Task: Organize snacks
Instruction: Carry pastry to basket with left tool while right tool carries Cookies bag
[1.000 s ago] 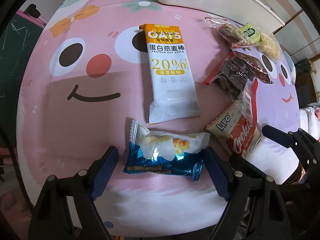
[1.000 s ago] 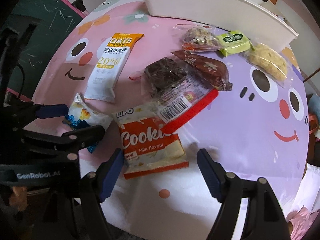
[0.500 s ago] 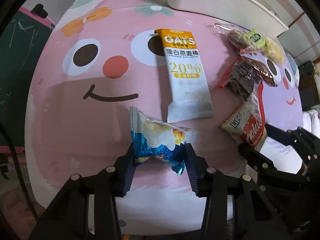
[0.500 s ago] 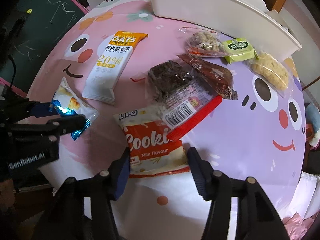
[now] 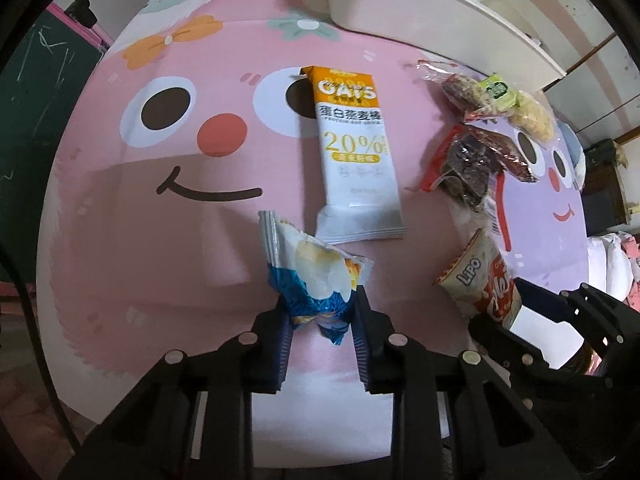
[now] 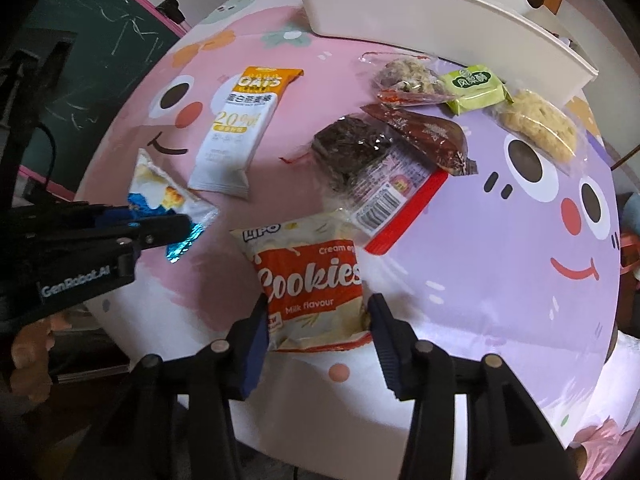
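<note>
My left hand-held gripper (image 5: 320,316) pinches the blue-and-white foil snack packet (image 5: 316,280), tilted above the pink counter (image 5: 120,220). My right hand-held gripper (image 6: 316,320) clasps the orange-and-white cookie bag's (image 6: 312,284) near end.

The table (image 6: 500,312) is covered by a printed cloth: a pink section with a smiling cartoon face on one side, a purple section with a second face on the other. A white tray (image 6: 440,20) stands at the far edge.

Items lying flat on the cloth:
- Oat bar (image 5: 356,152), white and orange wrapper, on the pink section.
- Dark brownie in clear wrap (image 6: 352,152), near the middle.
- Brown packet (image 6: 428,136), overlapping the brownie's far side.
- Nut bar (image 6: 408,78), just before the tray.
- Green packet (image 6: 476,88), touching the nut bar.
- Pale rice cake (image 6: 536,126), on the purple section, beside the green packet.
</note>
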A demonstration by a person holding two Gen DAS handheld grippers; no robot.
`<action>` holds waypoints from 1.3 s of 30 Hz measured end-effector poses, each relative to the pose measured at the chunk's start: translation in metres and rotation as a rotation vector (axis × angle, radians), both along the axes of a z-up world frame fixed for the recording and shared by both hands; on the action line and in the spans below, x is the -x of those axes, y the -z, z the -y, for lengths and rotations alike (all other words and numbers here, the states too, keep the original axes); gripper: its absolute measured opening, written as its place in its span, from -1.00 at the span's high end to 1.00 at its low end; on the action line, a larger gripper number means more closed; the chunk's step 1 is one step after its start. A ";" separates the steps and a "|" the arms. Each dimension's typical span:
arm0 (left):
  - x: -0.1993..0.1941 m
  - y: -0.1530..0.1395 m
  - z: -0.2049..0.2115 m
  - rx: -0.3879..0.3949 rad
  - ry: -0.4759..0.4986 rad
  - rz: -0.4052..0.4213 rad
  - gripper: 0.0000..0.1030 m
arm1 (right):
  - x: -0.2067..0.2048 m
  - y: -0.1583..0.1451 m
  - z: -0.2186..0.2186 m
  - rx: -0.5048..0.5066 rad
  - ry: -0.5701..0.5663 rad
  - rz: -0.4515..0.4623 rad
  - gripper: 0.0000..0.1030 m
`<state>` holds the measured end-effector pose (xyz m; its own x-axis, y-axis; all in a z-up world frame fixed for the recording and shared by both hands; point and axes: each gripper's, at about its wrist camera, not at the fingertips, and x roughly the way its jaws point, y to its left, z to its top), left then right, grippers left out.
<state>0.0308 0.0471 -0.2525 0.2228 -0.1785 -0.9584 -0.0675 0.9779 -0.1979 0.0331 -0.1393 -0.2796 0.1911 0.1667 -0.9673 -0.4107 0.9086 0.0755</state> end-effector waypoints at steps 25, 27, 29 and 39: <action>0.005 -0.147 0.029 -0.051 0.096 0.307 0.54 | 0.004 -0.113 0.025 -0.171 0.076 0.184 0.09; -0.006 -0.170 0.034 -0.101 0.103 0.354 0.54 | -0.007 -0.135 0.034 -0.192 0.110 0.234 0.09; -0.016 -0.191 0.035 -0.117 0.107 0.392 0.54 | -0.017 -0.152 0.039 -0.209 0.139 0.274 0.08; -0.073 -0.290 0.038 -0.124 0.138 0.595 0.54 | -0.072 -0.257 0.078 -0.206 0.314 0.509 0.08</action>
